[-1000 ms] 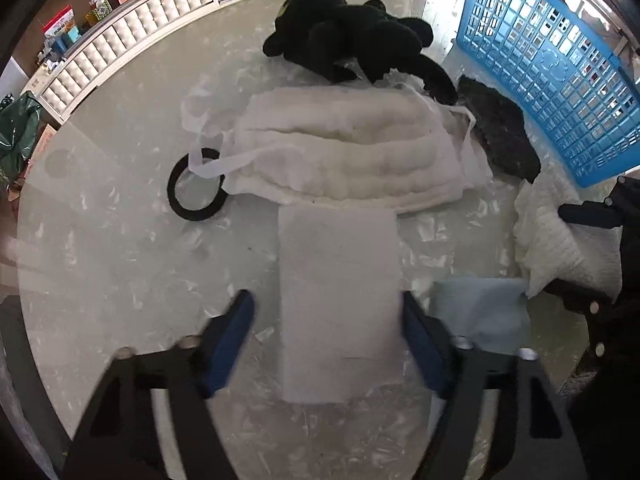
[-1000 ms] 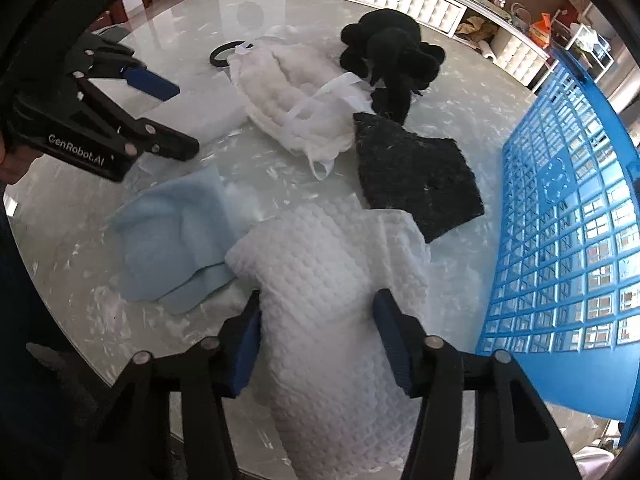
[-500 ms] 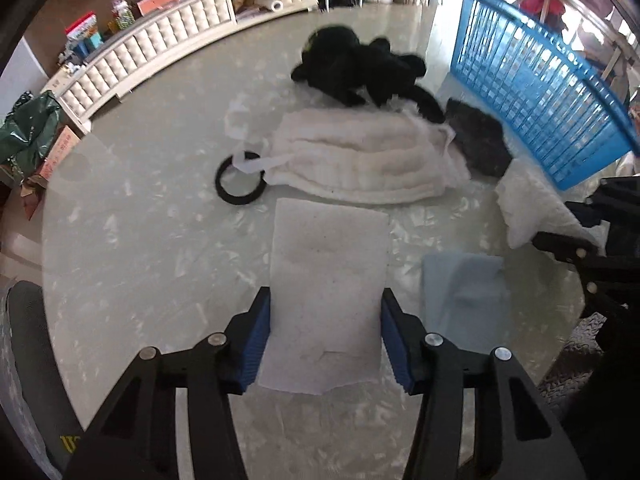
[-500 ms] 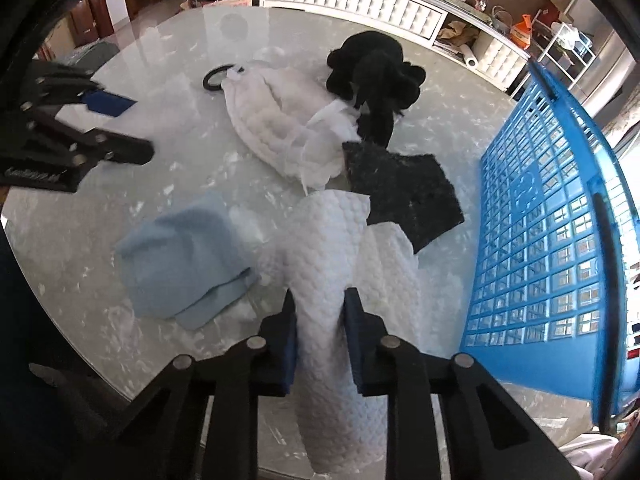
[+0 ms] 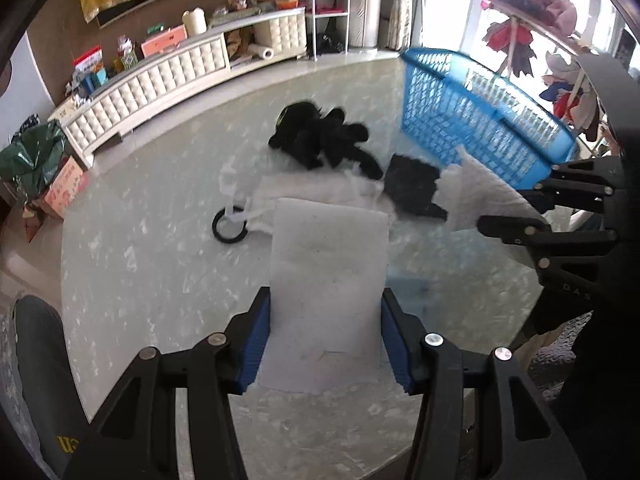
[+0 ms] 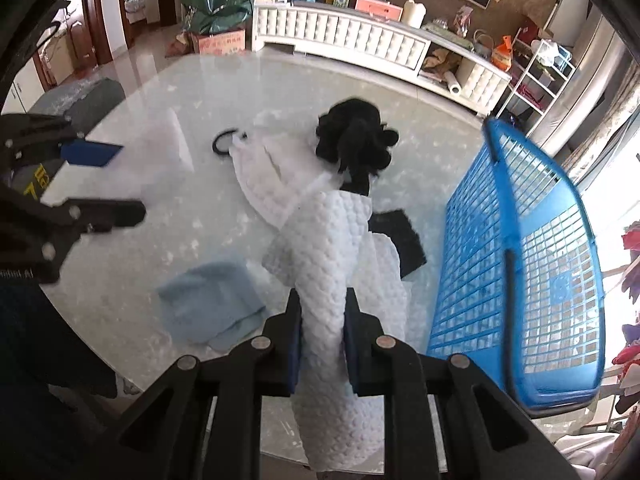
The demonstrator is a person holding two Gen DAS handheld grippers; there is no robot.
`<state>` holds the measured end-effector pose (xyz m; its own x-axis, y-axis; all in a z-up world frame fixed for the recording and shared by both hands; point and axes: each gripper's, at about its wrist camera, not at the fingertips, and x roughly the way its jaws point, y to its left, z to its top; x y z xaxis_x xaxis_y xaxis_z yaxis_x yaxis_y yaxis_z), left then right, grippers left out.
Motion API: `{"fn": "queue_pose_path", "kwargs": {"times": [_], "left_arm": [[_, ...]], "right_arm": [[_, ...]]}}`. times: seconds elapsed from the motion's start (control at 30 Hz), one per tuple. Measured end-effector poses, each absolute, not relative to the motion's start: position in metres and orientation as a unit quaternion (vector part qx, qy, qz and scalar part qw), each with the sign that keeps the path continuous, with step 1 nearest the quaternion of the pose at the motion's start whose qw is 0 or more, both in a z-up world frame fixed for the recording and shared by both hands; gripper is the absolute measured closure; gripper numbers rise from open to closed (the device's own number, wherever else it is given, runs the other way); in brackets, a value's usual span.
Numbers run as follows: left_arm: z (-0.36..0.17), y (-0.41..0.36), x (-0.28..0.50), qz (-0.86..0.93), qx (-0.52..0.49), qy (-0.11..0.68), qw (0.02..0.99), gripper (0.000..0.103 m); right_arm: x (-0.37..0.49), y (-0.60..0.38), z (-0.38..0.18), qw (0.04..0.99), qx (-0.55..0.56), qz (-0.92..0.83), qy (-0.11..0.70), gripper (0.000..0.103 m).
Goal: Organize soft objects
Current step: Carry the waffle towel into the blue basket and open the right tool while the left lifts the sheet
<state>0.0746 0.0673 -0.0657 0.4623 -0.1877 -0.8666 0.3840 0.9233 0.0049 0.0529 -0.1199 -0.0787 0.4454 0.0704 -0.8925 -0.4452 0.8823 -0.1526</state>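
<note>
Your right hand-held gripper (image 6: 320, 332) pinches the white waffle cloth (image 6: 332, 248) beside the blue basket (image 6: 520, 264); left hand-held gripper (image 5: 326, 340) clamps the white foam sheet (image 5: 328, 264). Next, probably drop both in.

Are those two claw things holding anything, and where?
The right gripper pinches the white waffle cloth at a bunched fold. The left gripper clamps the flat white sheet's side edges.

Your right gripper (image 6: 320, 334) pinches the white waffle-textured towel (image 6: 332, 264), with the blue plastic lattice basket (image 6: 516, 264) to its right and the pale blue folded cloth (image 6: 208, 304) to its left. The flat white rectangular sheet (image 5: 328, 280) sits between your left gripper's (image 5: 326, 338) pads, and behind it lie the white quilted cloth with straps (image 5: 320, 192), then the black plush toy (image 5: 320, 140).
</note>
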Motion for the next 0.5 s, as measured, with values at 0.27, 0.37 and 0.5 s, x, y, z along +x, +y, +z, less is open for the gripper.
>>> {"fn": "queue_pose_path", "kwargs": {"times": [0.27,0.37,0.5], "left_arm": [[-0.047,0.052,0.078,-0.177,0.095,0.464,0.863,0.053],[-0.043,0.046,0.083,-0.172,0.097,0.459,0.866,0.053],[-0.03,0.039,0.084,-0.172,0.093,0.443,0.875,0.053]], "right_arm": [[0.046,-0.126,-0.036,0.846,-0.197,0.16,0.47,0.086],[0.046,-0.131,-0.02,0.852,-0.195,0.158,0.459,0.086],[0.048,-0.135,-0.005,0.859,-0.201,0.156,0.445,0.086]]}}
